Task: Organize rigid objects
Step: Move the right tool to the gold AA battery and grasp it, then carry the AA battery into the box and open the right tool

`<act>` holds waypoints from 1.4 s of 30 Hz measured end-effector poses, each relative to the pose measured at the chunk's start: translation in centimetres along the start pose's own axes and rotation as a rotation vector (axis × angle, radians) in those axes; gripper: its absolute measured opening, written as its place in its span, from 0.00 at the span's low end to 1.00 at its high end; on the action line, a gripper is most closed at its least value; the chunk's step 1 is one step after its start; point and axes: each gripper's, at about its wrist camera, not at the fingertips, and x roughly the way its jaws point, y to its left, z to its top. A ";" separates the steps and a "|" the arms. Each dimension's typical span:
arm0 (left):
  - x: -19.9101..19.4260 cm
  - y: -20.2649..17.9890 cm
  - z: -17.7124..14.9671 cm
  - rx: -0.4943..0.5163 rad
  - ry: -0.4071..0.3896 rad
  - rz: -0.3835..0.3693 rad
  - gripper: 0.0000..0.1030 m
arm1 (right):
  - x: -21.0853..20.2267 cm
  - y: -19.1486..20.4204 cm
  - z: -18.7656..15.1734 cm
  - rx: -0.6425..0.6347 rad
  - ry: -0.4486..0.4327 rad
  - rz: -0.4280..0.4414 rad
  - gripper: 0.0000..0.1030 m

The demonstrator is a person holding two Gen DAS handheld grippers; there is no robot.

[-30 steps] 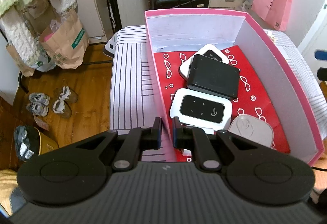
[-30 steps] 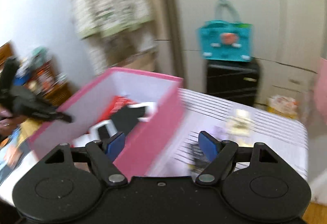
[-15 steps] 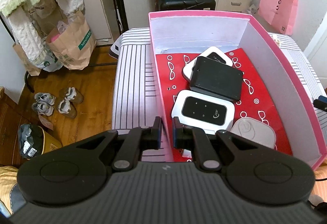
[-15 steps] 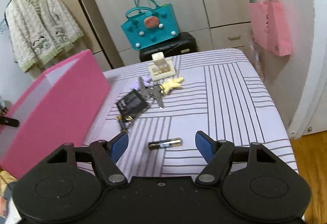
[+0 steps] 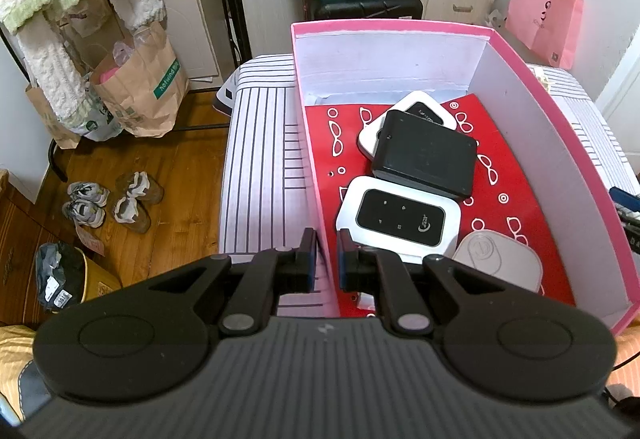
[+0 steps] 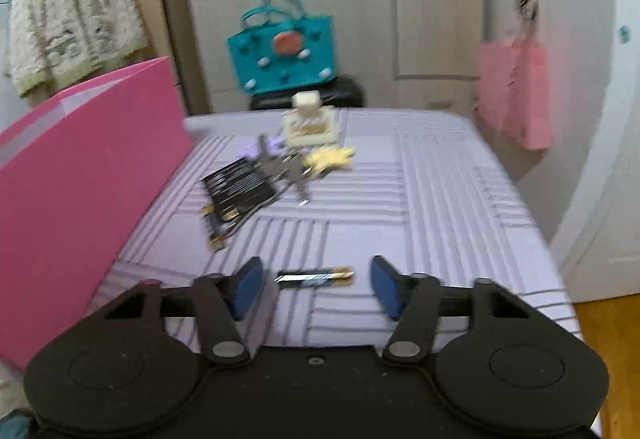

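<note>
Fingers [image 6: 256, 281] of right gripper [image 6: 316, 283] closing around crosswise battery [image 6: 316, 276], untouched.

Pink box [image 5: 560, 143], open-topped, white inside walls, floor lined with a red sheet printed with white spectacles. Inside: a white device with a black screen panel [image 5: 400, 221] lying flat near the front; a black slab-shaped device [image 5: 426, 155] behind it, resting tilted on a second white device [image 5: 416, 109] toward the back wall; a pale grey rounded pad [image 5: 500, 259] at the front right corner. On the striped bench beside the box: a slim black-and-gold stick [image 6: 316, 276] lying crosswise; farther back, a black packet [image 6: 240, 185], a bunch of keys [image 6: 294, 169], a yellow charm [image 6: 330, 158] and an upright cream bottle [image 6: 310, 121], blurred.
</note>
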 end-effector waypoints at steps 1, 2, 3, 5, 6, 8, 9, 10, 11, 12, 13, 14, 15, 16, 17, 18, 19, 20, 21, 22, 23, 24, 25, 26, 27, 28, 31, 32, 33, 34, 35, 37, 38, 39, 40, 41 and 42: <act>0.0 0.0 0.0 0.001 -0.003 0.002 0.09 | -0.2 0.0 0.0 0.000 -0.014 -0.002 0.54; 0.0 0.0 -0.1 -0.001 -0.006 0.001 0.09 | -0.3 0.0 -0.1 0.010 -0.014 0.018 0.53; 0.1 0.0 -0.1 -0.003 -0.007 0.000 0.09 | -0.3 -0.2 -0.1 0.031 -0.012 0.033 0.53; 0.1 0.1 -0.2 -0.006 -0.009 -0.005 0.09 | -0.2 -0.2 -0.2 0.040 -0.012 0.022 0.53; 0.1 0.1 -0.2 -0.007 -0.009 -0.007 0.09 | 0.0 0.0 -0.2 0.018 -0.008 0.002 0.54; 0.2 0.1 -0.2 -0.002 -0.011 -0.006 0.09 | 0.1 0.2 -0.4 -0.008 -0.012 -0.029 0.55; 0.3 0.0 -0.3 0.001 -0.012 -0.004 0.09 | 0.2 0.2 -0.5 -0.011 -0.007 -0.030 0.55; 0.3 0.0 -0.3 0.003 -0.013 -0.004 0.09 | 0.2 0.3 -0.5 -0.017 -0.010 -0.034 0.55; 0.3 -0.1 -0.3 0.005 -0.015 -0.003 0.09 | 0.1 0.4 -0.5 -0.023 -0.010 -0.032 0.46; 0.3 -0.1 -0.3 0.006 -0.015 -0.003 0.09 | 0.0 0.5 -0.5 -0.028 -0.012 -0.023 0.47; 0.3 -0.1 -0.3 0.004 -0.016 -0.004 0.09 | -0.1 0.5 -0.4 -0.021 -0.014 -0.018 0.47; 0.3 -0.1 -0.3 -0.002 -0.015 -0.006 0.09 | -0.2 0.5 -0.3 -0.012 -0.016 -0.016 0.47; 0.3 0.0 -0.3 -0.005 -0.016 -0.011 0.09 | -0.4 0.5 -0.1 -0.006 -0.018 -0.013 0.47; 0.3 0.0 -0.3 -0.001 -0.019 -0.014 0.09 | -0.5 0.6 0.0 -0.004 -0.019 -0.006 0.47; 0.3 0.1 -0.4 -0.004 -0.020 -0.018 0.09 | -0.7 0.7 0.3 -0.001 -0.016 0.010 0.47; 0.3 0.2 -0.4 -0.006 -0.021 -0.023 0.09 | -1.0 0.9 0.6 0.006 -0.019 0.029 0.47; 0.3 0.2 -0.4 -0.004 -0.023 -0.027 0.09 | -1.3 1.2 0.9 0.014 -0.023 0.052 0.47; 0.3 0.3 -0.4 -0.006 -0.023 -0.031 0.09 | -1.6 1.5 1.4 0.018 -0.028 0.081 0.47; 0.3 0.4 -0.4 -0.005 -0.025 -0.033 0.09 | -1.9 1.9 1.8 0.019 -0.036 0.106 0.47; 0.3 0.4 -0.4 0.000 -0.027 -0.034 0.09 | -2.4 2.3 2.3 0.020 -0.050 0.133 0.47; 0.3 0.5 -0.5 0.001 -0.028 -0.036 0.09 | -2.9 2.7 3.0 0.018 -0.063 0.165 0.47; 0.3 0.5 -0.5 0.003 -0.029 -0.038 0.09 | -3.4 3.2 3.6 0.014 -0.075 0.199 0.47; 0.3 0.6 -0.5 0.007 -0.031 -0.040 0.09 | -3.9 3.9 4.5 0.006 -0.090 0.239 0.47; 0.3 0.6 -0.5 0.007 -0.031 -0.041 0.09 | -4.4 4.5 5.1 -0.005 -0.100 0.271 0.47; 0.3 0.6 -0.5 0.009 -0.032 -0.043 0.09 | -4.8 5.1 5.8 -0.022 -0.110 0.305 0.47; 0.3 0.6 -0.5 0.010 -0.032 -0.045 0.09 | -5.2 5.8 6.5 -0.045 -0.121 0.334 0.47; 0.4 0.7 -0.4 0.015 -0.030 -0.048 0.09 | -6.1 8.3 8.4 -0.144 -0.142 0.407 0.47; 0.4 0.7 -0.4 0.021 -0.028 -0.047 0.09 | -6.2 9.4 9.0 -0.197 -0.142 0.423 0.47; 0.4 0.6 -0.4 0.031 -0.026 -0.046 0.10 | -6.3 10.3 9.4 -0.244 -0.137 0.429 0.47; 0.5 0.5 -0.3 0.045 -0.020 -0.043 0.10 | -6.3 11.4 9.7 -0.315 -0.125 0.427 0.47; 0.5 0.4 -0.2 0.057 -0.016 -0.039 0.10 | -6.2 12.8 9.7 -0.416 -0.105 0.423 0.47; 0.5 0.0 -0.2 0.094 -0.008 -0.024 0.09 | -5.5 14.6 10.1 -0.544 -0.038 0.441 0.47; 0.5 -0.3 -0.1 0.117 -0.005 -0.013 0.09 | -5.1 15.2 10.3 -0.582 -0.002 0.450 0.47; 0.6 -0.5 -0.1 0.133 -0.001 -0.005 0.09 | -4.4 15.9 10.5 -0.622 0.035 0.455 0.47; 0.6 -0.7 0.0 0.147 0.002 0.002 0.09 | -3.8 16.4 10.6 -0.662 0.063 0.454 0.47; 0.6 -0.8 0.0 0.158 0.006 0.009 0.09 | -3.2 17.0 10.6 -0.702 0.086 0.448 0.47; 0.6 -0.9 0.1 0.164 0.009 0.013 0.09 | -2.5 17.5 10.5 -0.735 0.106 0.444 0.47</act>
